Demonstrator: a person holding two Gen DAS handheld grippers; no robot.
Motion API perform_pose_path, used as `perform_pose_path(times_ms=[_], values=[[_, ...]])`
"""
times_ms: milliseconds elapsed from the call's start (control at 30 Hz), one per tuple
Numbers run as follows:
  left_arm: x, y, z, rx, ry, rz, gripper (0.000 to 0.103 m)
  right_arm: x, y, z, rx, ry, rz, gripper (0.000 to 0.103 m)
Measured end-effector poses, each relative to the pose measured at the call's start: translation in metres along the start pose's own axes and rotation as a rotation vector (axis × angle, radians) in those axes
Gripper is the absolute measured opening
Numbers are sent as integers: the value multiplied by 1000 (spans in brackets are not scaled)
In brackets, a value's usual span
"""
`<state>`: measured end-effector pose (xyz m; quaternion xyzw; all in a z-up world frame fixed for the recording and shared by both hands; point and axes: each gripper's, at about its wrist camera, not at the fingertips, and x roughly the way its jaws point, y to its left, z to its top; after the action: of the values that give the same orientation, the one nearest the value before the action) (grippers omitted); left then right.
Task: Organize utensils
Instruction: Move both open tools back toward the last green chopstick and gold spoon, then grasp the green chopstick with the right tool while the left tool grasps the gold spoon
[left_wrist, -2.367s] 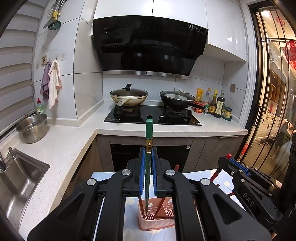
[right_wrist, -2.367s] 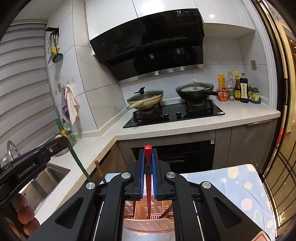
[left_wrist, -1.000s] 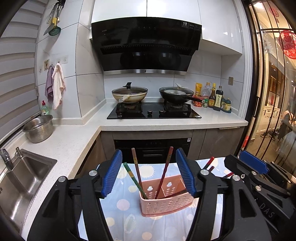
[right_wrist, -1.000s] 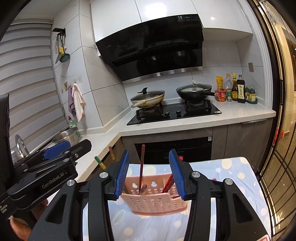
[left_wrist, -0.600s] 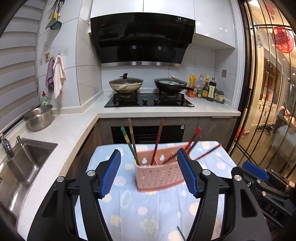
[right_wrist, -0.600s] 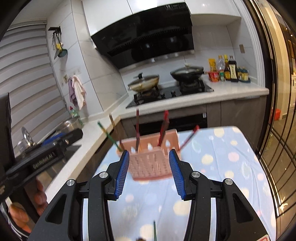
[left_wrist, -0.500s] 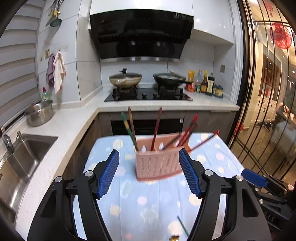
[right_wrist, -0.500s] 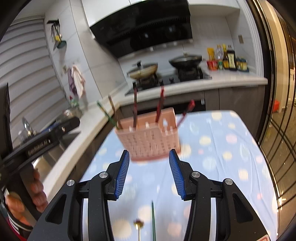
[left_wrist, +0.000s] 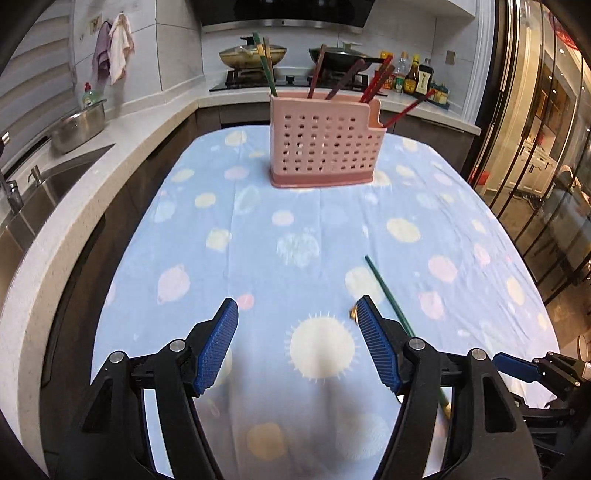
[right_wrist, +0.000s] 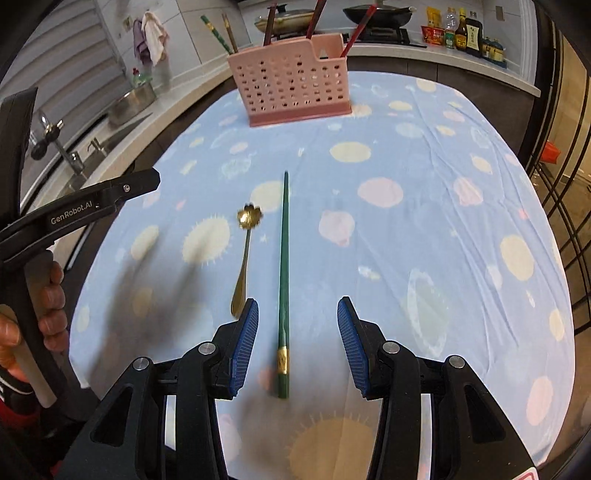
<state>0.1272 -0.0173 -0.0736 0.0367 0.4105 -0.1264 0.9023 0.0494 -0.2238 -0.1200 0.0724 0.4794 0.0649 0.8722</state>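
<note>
A pink perforated utensil holder stands at the far end of the table with several chopsticks in it. A green chopstick lies flat on the blue dotted cloth. Beside it on the left lies a small gold spoon with a flower-shaped bowl; only its gold tip shows in the left wrist view. My right gripper is open above the chopstick's thick end, which lies between its fingers untouched. My left gripper is open over bare cloth, left of the spoon and chopstick.
The table's blue cloth spreads between me and the holder. A counter with a sink and a steel bowl runs along the left. A hob with pans is behind. Glass doors stand on the right.
Both grippers have let go of their chopsticks into the holder, opened, and come down and back toward the near part of the table. The green chopstick and gold spoon have come into view.
</note>
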Motion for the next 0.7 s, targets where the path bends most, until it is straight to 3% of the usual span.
perform_pose_path(times_ms=[167,333,700], values=[[10,-2,-32,-15,73,-13,64,10,5,-27,-30,69,6,45],[18,-8,-52,-10,124,-28,64,14,10,-26,-67,78,-13,45],[22,-17,-58,3,155,-40,64,27,21,-33,-121,117,-23,36]])
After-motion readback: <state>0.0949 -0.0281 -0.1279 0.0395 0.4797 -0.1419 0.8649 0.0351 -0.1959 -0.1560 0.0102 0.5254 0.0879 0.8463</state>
